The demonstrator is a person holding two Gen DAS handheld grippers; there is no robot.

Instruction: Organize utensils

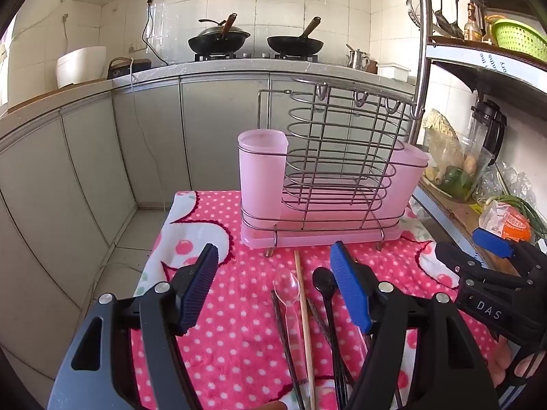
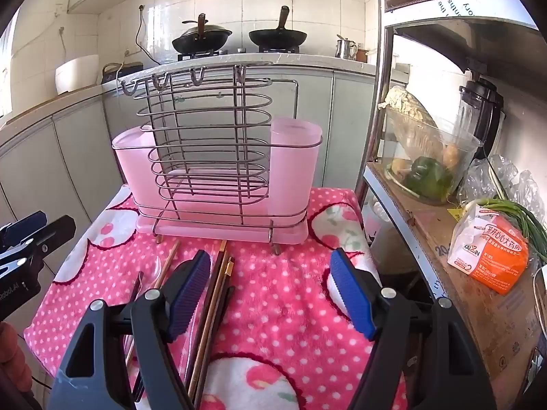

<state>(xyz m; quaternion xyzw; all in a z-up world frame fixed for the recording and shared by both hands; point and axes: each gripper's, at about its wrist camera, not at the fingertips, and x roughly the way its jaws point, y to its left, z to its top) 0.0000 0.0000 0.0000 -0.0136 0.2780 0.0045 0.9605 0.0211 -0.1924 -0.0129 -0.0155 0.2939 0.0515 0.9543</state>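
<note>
Both tongs, the left gripper (image 1: 275, 287) and right gripper (image 2: 270, 290), gape empty over loose chopsticks (image 2: 212, 300) and spoons (image 1: 287, 288) on the pink cloth (image 2: 283, 294); the rack (image 1: 328, 184) behind holds nothing, so sorting seems unstarted.

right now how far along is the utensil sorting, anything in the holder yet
Nothing looks done: the pink utensil holder shows no utensils in its cups or wire rack. Nothing is in hand: the left gripper and right gripper are both open above the cloth. Everything is left: the clear spoon, black spoon and chopsticks all lie on the polka-dot cloth in front of the holder.
</note>
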